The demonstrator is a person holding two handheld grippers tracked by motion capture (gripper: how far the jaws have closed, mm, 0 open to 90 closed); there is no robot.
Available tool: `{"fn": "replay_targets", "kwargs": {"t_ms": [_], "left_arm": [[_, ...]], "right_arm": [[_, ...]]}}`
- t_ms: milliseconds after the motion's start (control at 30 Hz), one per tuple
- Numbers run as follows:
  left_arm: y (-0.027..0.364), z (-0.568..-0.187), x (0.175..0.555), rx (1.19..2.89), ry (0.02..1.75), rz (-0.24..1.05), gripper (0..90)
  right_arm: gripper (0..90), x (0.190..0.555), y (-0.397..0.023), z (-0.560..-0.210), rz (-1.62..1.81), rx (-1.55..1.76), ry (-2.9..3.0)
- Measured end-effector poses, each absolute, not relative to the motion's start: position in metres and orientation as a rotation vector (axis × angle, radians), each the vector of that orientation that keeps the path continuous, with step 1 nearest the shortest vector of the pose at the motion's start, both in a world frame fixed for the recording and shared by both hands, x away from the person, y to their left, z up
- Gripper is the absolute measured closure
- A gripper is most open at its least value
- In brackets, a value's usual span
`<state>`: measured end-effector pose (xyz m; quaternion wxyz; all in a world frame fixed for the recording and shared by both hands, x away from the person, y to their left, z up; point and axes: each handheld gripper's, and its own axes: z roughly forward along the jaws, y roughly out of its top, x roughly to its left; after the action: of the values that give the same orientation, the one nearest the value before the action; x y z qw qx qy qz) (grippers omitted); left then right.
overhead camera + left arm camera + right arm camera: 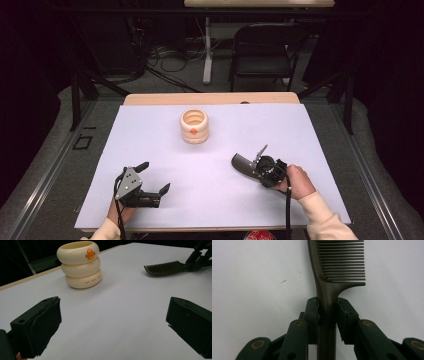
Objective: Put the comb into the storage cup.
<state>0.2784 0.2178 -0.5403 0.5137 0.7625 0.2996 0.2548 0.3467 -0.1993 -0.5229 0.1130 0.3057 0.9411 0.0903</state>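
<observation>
A dark comb lies on the white table sheet, right of centre, its teeth end pointing up-left. My right gripper is shut on the comb's handle; in the right gripper view both pads press the handle's sides below the comb's teeth. My left gripper rests open near the front left edge with nothing between its jaws. From the left gripper view, the left gripper faces a cream ringed cup with an orange mark, with the comb and right gripper further right.
The cream ringed cup stands upright at the back centre of the sheet. A wooden table edge runs behind the sheet. A black folding chair and floor cables sit beyond the table.
</observation>
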Motion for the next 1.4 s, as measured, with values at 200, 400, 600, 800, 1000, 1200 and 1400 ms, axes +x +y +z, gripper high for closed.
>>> {"fn": "replay_targets", "kwargs": {"t_ms": [200,400,600,800,1000,1200,1400], "left_arm": [[0.218,-0.540,0.278,1.836,0.718,0.614,0.1],[0.218,-0.540,0.278,1.837,0.718,0.614,0.1],[0.217,-0.540,0.278,1.835,0.720,0.612,0.1],[0.218,-0.540,0.278,1.832,0.722,0.611,0.1],[0.218,-0.540,0.278,1.833,0.722,0.613,0.2],[0.218,-0.540,0.278,1.833,0.719,0.615,0.1],[0.218,-0.539,0.276,1.831,0.707,0.618,0.2]], "right_arm": [[72.1,0.344,-0.204,-0.515,0.314,0.918,2.737],[72.0,0.341,-0.208,-0.507,0.360,0.920,2.712],[72.1,0.338,-0.210,-0.502,0.409,0.921,2.701],[72.1,0.336,-0.211,-0.499,0.438,0.922,2.687],[72.1,0.334,-0.211,-0.497,0.465,0.932,2.667],[72.1,0.331,-0.215,-0.491,0.523,0.922,2.648],[72.1,0.329,-0.215,-0.489,0.564,0.947,2.621]]}}
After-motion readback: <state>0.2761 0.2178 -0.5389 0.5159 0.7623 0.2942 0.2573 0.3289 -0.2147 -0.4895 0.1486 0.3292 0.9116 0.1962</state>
